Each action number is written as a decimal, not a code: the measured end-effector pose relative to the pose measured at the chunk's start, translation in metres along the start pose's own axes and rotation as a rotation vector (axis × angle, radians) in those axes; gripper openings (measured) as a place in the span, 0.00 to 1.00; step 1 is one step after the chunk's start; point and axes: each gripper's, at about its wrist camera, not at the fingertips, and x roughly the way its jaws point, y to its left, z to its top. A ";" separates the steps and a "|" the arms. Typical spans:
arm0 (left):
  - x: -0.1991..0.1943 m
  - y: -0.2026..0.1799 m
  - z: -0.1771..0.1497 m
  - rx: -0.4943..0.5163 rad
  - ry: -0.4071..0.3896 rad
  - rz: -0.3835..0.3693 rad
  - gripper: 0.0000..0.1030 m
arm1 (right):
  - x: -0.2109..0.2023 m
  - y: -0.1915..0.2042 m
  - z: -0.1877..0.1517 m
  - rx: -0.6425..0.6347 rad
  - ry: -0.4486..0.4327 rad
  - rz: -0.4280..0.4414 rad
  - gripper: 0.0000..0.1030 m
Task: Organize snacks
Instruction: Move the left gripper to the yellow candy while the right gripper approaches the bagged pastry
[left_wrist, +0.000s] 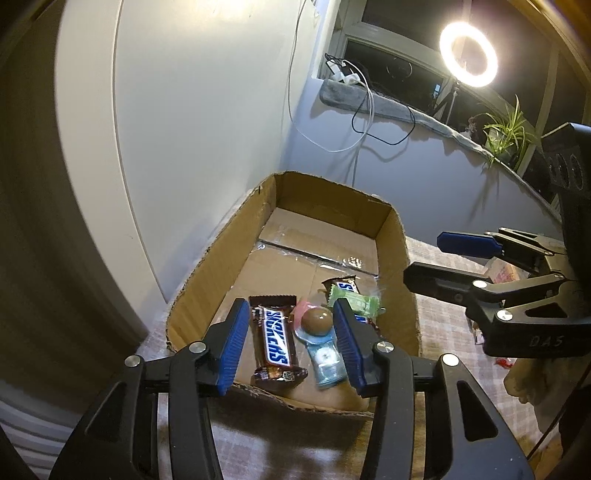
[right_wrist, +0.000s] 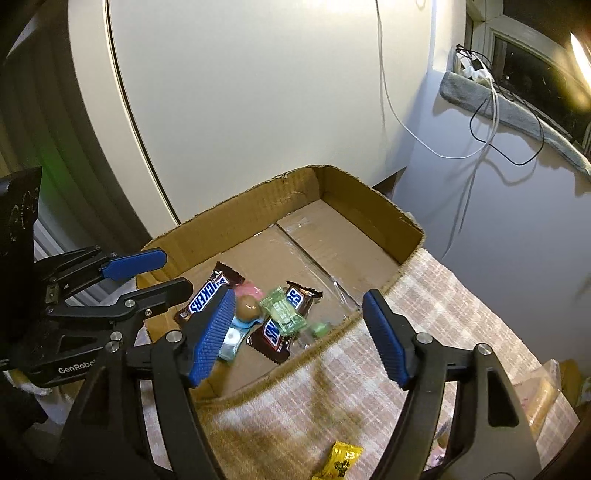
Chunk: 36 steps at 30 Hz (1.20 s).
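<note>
both jaws are apart and hold nothing. left gripper (left_wrist: 291, 341) and right gripper (right_wrist: 301, 332) hang over the brown cardboard box (right_wrist: 373, 199), where two brown snickers bars (left_wrist: 275, 334) and small wrapped sweets (right_wrist: 282, 310) lie.

A pale wall (left_wrist: 207, 110) fills the upper left of both views, crossed by a thin curved seam. At upper right, a dark window (left_wrist: 402, 26) sits above a sill padded with grey cloth (left_wrist: 373, 103), where white and black cables (left_wrist: 364, 122) dangle. A glowing ring light (left_wrist: 468, 54) and a potted plant (left_wrist: 508, 133) stand there. A checked cloth (right_wrist: 443, 306) covers the worktop below.
</note>
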 end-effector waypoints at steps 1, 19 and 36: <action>-0.001 0.000 0.000 0.000 -0.002 -0.001 0.45 | -0.003 -0.001 -0.001 0.007 -0.006 0.007 0.72; -0.022 -0.064 -0.012 0.067 -0.016 -0.098 0.45 | -0.109 -0.054 -0.061 0.144 -0.099 -0.031 0.89; 0.011 -0.145 -0.058 0.144 0.147 -0.208 0.45 | -0.125 -0.121 -0.179 0.195 0.043 -0.143 0.83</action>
